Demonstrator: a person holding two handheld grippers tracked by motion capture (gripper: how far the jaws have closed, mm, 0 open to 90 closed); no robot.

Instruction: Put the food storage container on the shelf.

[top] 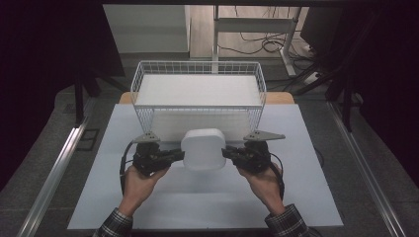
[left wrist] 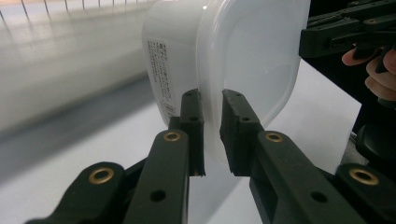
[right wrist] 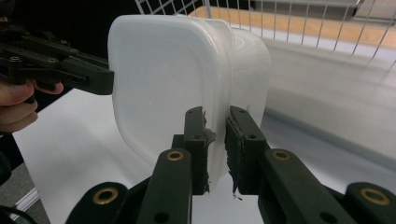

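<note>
A white plastic lidded container (top: 203,148) hangs just above the white table sheet, in front of the wire basket (top: 141,79). My left gripper (top: 181,155) is shut on the container's left rim, and my right gripper (top: 226,153) is shut on its right rim. In the left gripper view the two black jaws pinch the lid edge of the container (left wrist: 224,60), with the left gripper (left wrist: 212,123) seen from behind and a printed label on the tub's side. The right gripper (right wrist: 215,135) clamps the opposite rim of the container (right wrist: 163,79) in the right gripper view.
The white wire basket holds a flat white slab (top: 197,90) and stands right behind the container. The white sheet (top: 197,202) covers the table around both hands. A metal rail (top: 54,173) runs along the left, another along the right.
</note>
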